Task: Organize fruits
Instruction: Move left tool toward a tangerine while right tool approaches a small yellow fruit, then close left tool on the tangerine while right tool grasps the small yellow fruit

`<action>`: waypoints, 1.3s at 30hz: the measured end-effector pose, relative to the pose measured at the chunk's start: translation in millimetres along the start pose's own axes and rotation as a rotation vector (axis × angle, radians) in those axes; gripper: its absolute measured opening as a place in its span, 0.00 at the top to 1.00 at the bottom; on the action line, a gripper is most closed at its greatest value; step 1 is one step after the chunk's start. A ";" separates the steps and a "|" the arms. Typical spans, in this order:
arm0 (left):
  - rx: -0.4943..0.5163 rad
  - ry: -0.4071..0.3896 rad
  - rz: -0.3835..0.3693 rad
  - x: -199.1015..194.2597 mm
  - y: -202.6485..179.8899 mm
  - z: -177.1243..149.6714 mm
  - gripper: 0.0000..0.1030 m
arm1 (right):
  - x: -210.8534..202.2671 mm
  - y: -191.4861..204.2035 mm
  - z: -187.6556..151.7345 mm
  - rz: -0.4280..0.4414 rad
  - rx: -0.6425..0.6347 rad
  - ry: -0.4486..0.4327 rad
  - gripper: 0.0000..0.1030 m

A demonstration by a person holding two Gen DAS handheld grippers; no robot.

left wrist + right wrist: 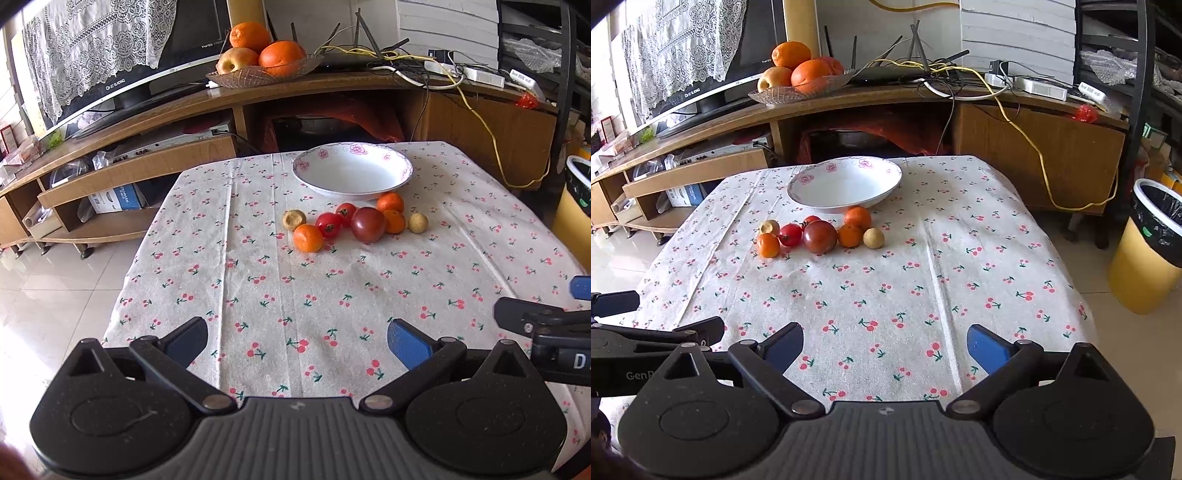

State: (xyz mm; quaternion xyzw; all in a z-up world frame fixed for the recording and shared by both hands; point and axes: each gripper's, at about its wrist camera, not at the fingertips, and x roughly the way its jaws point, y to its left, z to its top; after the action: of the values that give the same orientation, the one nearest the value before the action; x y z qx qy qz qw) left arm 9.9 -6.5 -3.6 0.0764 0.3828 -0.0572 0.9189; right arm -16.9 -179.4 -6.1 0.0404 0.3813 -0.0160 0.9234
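Evidently nothing had been sorted yet: the white bowl (pixel 352 173) with its pink flower rim sat bare at the far side of the table (pixel 480 229), and every fruit lay on the cherry-print cloth just in front of it. The cluster was tight, with a large dark tomato (pixel 368 224) in the middle touching a small orange (pixel 393 221) on its right, another orange (pixel 390 202) behind, two small red tomatoes (pixel 328 224) to the left, a third orange (pixel 308 238) nearest the left gripper, and two pale tan round fruits at either end (pixel 294 220) (pixel 418 223). Both tools hung back over the near edge, well apart from the fruit: the left gripper (pixel 297 341) had its blue pads spread wide and empty, and the right gripper (pixel 885 345) likewise stood wide apart, holding nothing. All the moving seemed still to come. Crowding looked the main snag, since closing on the middle pieces would probably nudge their neighbours and set round fruit rolling; the end pieces seemed easier. Behind the table stood a wooden TV cabinet (pixel 1034 140) bearing a separate glass dish of oranges (pixel 798 79), tangled cables and a router, with a yellow bin (pixel 1148 254) on the floor at the right, none of it blocking the reach.
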 end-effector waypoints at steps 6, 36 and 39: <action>0.079 -0.035 0.016 4.5 -3.1 26.9 0.00 | 4.9 0.6 22.4 0.027 -0.011 -0.013 0.15; 0.194 0.053 -0.190 133.0 14.5 68.0 0.13 | 139.5 -2.2 87.0 0.178 -0.215 0.128 0.58; 0.194 0.063 -0.193 139.5 13.6 67.8 0.20 | 145.7 -2.5 86.9 0.197 -0.211 0.141 0.61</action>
State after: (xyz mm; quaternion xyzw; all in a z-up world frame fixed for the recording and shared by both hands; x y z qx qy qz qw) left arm 157.0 -12.1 -54.5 0.1293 0.4099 -0.1794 0.8849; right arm 147.2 -189.3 -47.7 -0.0188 0.4388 0.1176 0.8906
